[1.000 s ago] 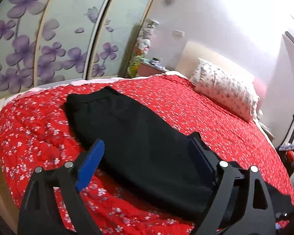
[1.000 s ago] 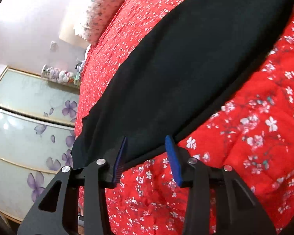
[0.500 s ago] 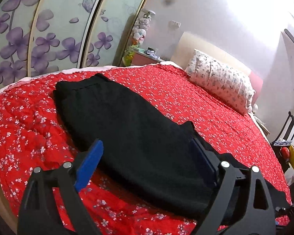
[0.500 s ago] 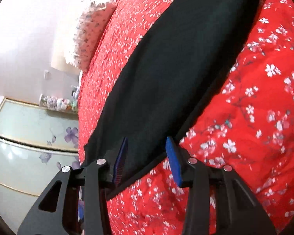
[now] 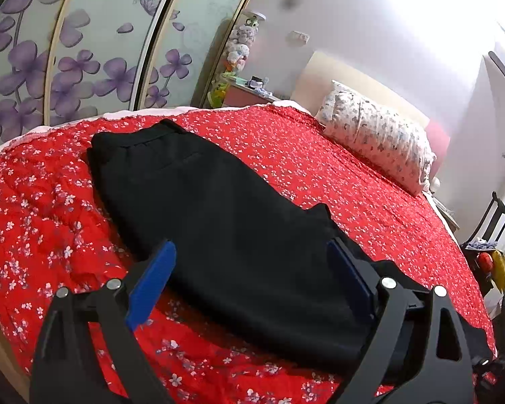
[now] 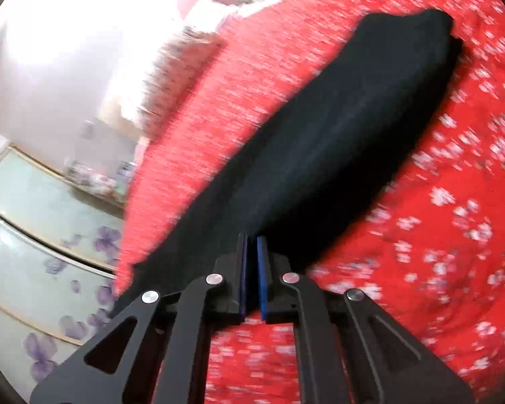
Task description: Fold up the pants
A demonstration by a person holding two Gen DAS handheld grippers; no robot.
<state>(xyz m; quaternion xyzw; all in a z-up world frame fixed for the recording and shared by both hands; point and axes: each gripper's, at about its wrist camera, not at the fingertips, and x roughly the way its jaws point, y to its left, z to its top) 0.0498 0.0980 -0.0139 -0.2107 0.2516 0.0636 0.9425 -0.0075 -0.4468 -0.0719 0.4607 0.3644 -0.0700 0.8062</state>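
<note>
The black pants lie flat on the red flowered bedspread, waistband toward the wardrobe, legs toward me. My left gripper is open, its blue pads spread wide over the near part of the pants without touching them. In the blurred right wrist view the pants stretch away as one long dark strip. My right gripper is shut, its blue pads almost together at the near edge of the pants; the fabric runs into the thin gap between them.
A flowered pillow lies at the head of the bed. Sliding wardrobe doors with purple flowers stand along the far side. A bedside shelf with toys is in the corner. A black chair with things on it stands at the right.
My right gripper has closed from open onto the near edge of the pants and its view has swung, now blurred. My left gripper stays open and has shifted slightly.
</note>
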